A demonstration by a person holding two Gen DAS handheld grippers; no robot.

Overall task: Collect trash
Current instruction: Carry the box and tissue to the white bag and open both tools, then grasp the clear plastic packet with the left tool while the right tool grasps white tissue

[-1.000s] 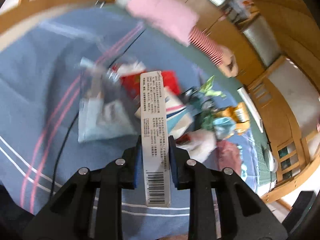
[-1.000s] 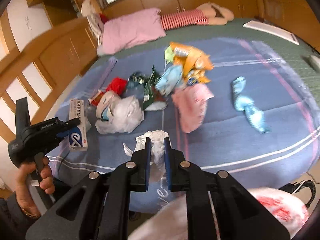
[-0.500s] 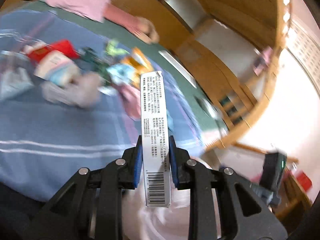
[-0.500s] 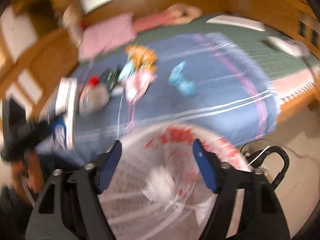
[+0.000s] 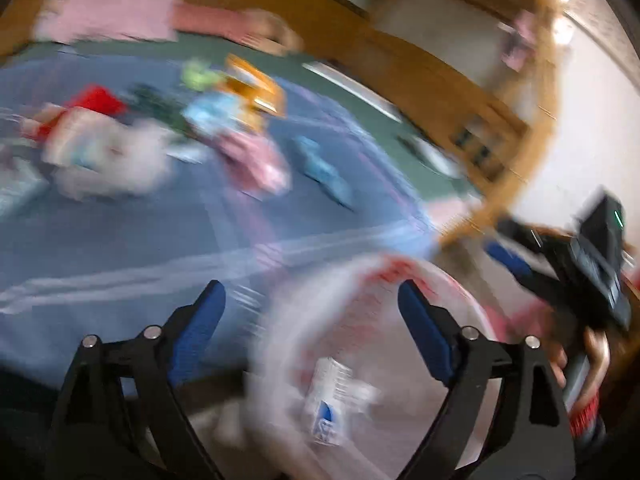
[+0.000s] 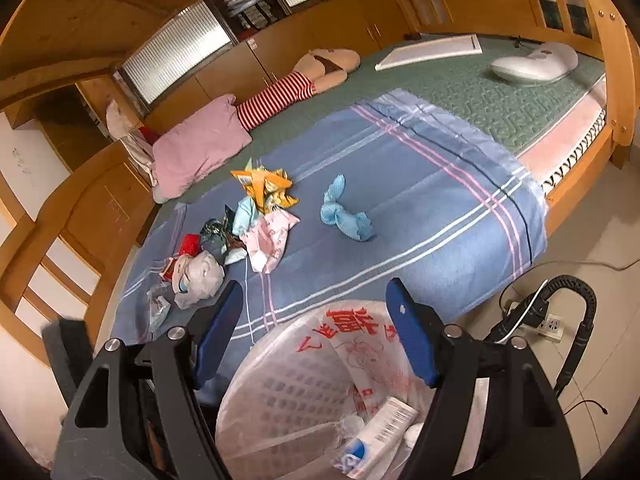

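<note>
My left gripper (image 5: 312,300) is open and empty above the bag-lined trash bin (image 5: 460,292), and the view is blurred. The white carton (image 5: 328,404) lies inside the bin; it also shows in the right wrist view (image 6: 380,436). My right gripper (image 6: 316,304) is open and empty over the same bin (image 6: 280,364). Trash lies on the blue blanket (image 6: 420,200): an orange snack bag (image 6: 264,184), a pink wrapper (image 6: 268,240), a light blue wad (image 6: 344,216), a white plastic bag (image 6: 200,276) and a red packet (image 6: 190,245).
A pink pillow (image 6: 196,148) and a striped stuffed doll (image 6: 292,88) lie at the bed's far side. A white board (image 6: 432,52) and a white device (image 6: 536,64) rest on the green mattress. Cables and a power strip (image 6: 552,324) lie on the floor, right.
My left gripper swung from the bed over the bin, opened and dropped the white carton in. My right gripper let go of the white tissue wad into the bin and stays open.
</note>
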